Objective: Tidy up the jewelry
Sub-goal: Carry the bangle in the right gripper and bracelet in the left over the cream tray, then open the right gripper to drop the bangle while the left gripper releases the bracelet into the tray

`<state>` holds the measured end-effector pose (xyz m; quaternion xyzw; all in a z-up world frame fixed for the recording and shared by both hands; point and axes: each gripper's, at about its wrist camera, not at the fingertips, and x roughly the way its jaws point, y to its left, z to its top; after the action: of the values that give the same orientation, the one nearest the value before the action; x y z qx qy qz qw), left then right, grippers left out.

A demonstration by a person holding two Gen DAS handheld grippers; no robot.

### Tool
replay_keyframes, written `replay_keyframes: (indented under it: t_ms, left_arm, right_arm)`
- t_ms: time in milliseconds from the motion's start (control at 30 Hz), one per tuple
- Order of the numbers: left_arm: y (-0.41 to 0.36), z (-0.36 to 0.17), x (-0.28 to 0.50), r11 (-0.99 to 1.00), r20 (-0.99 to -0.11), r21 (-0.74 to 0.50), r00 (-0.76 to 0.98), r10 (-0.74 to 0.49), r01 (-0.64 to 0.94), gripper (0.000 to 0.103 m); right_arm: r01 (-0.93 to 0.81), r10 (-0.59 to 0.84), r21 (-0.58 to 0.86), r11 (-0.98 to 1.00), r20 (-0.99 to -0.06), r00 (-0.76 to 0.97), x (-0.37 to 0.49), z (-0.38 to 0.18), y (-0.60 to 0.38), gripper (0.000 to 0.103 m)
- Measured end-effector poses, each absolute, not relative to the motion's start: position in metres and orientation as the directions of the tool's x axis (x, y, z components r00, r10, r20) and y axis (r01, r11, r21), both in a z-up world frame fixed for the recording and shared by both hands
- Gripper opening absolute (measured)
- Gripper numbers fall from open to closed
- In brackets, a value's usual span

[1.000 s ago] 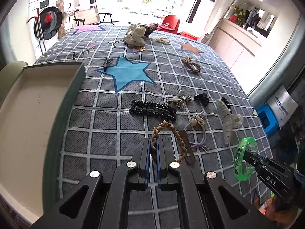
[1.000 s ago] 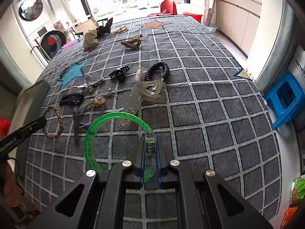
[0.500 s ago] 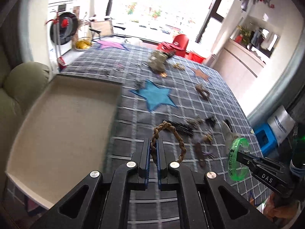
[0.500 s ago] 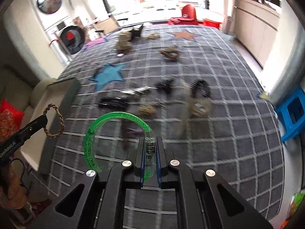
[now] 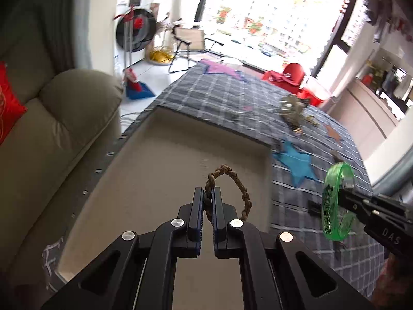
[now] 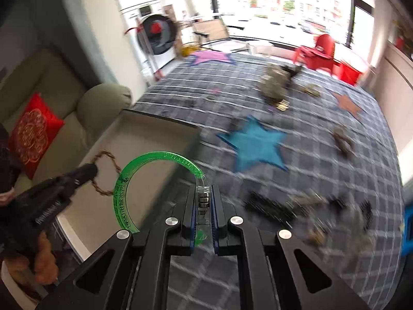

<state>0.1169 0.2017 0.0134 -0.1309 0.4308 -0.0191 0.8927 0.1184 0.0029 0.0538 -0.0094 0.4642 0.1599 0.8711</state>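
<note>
Above the beige tray (image 5: 165,170), at the sofa-side edge of the checked blanket (image 5: 258,108), two items are held aloft.

Item 1: braided brown bracelet (image 5: 227,188). It is pinched at one side of its loop between the closed jaws of the left gripper (image 5: 208,201); the rest of the loop stands up and to the right of the fingertips. The tray floor lies directly below and ahead, so a release here is judged to land inside the tray.

Item 2: green translucent bangle (image 6: 155,180). It is clamped at its clear clasp end by the right gripper (image 6: 204,201), jaws closed on it, the arc curving up and left. It hangs over the blanket just beside the tray's near right wall (image 6: 180,160), not yet over the tray floor. The tray lies to the left of this gripper; the left gripper is the nearer of the two to it.

Obstructions: the raised tray wall is to be cleared by the bangle, and the left gripper occupies the space over the tray, so crowding is judged possible.

Surroundings: blue star patch (image 6: 255,144); dark bead strand (image 6: 268,206) and other blurred pieces on the blanket; olive sofa (image 5: 51,139) with red cushion (image 6: 33,134); washing machine (image 6: 155,33); red chair (image 6: 322,49).
</note>
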Motion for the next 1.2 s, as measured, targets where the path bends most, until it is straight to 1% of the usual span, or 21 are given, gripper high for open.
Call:
replay_keyframes:
  t_ms: [133, 300, 433, 533, 733, 900, 967, 1033, 1100, 1200]
  left_arm:
    - [0.218, -0.008, 0.135, 0.962, -0.797, -0.242, 0.591, -0.122, -0.128, 0.007]
    - [0.229, -0.029, 0.148, 0.958, -0.827, -0.233, 0.553, -0.104, -0.169, 0.007]
    - [0.232, -0.043, 0.154, 0.958, -0.853, -0.209, 0.516, -0.081, -0.196, 0.008]
    - [0.233, -0.047, 0.155, 0.959, -0.861, -0.194, 0.505, -0.067, -0.205, 0.008]
    - [0.229, -0.046, 0.154, 0.968, -0.863, -0.16, 0.503, -0.042, -0.195, 0.008]
    - [0.226, -0.045, 0.151, 0.97, -0.872, -0.131, 0.489, -0.014, -0.206, 0.008]
    - [0.226, -0.044, 0.151, 0.969, -0.876, -0.125, 0.483, -0.007, -0.212, 0.008]
    - [0.226, -0.044, 0.15, 0.968, -0.878, -0.117, 0.478, 0.003, -0.221, 0.008]
    - [0.226, -0.043, 0.149, 0.968, -0.878, -0.113, 0.478, 0.009, -0.225, 0.008]
    - [0.225, -0.04, 0.148, 0.967, -0.877, -0.107, 0.479, 0.018, -0.232, 0.008]
  right_arm:
    - [-0.339, 0.273, 0.11, 0.934, -0.832, 0.483, 0.149, 0.041, 0.044, 0.01]
    - [-0.356, 0.287, 0.131, 0.925, -0.857, 0.429, 0.178, 0.021, 0.074, 0.01]
    - [-0.38, 0.27, 0.108, 0.919, -0.874, 0.404, 0.192, 0.006, 0.095, 0.01]
    - [-0.384, 0.244, 0.085, 0.919, -0.889, 0.388, 0.2, -0.008, 0.104, 0.01]
    - [-0.366, 0.224, 0.086, 0.927, -0.908, 0.354, 0.21, -0.026, 0.105, 0.01]
    - [-0.36, 0.218, 0.082, 0.929, -0.908, 0.357, 0.211, -0.027, 0.106, 0.014]
    - [-0.358, 0.231, 0.098, 0.928, -0.908, 0.35, 0.212, -0.026, 0.105, 0.023]
    - [-0.349, 0.249, 0.117, 0.93, -0.898, 0.363, 0.21, -0.019, 0.1, 0.048]
    - [-0.34, 0.26, 0.124, 0.932, -0.883, 0.391, 0.206, -0.009, 0.094, 0.054]
    - [-0.328, 0.277, 0.14, 0.934, -0.864, 0.421, 0.2, 0.006, 0.084, 0.055]
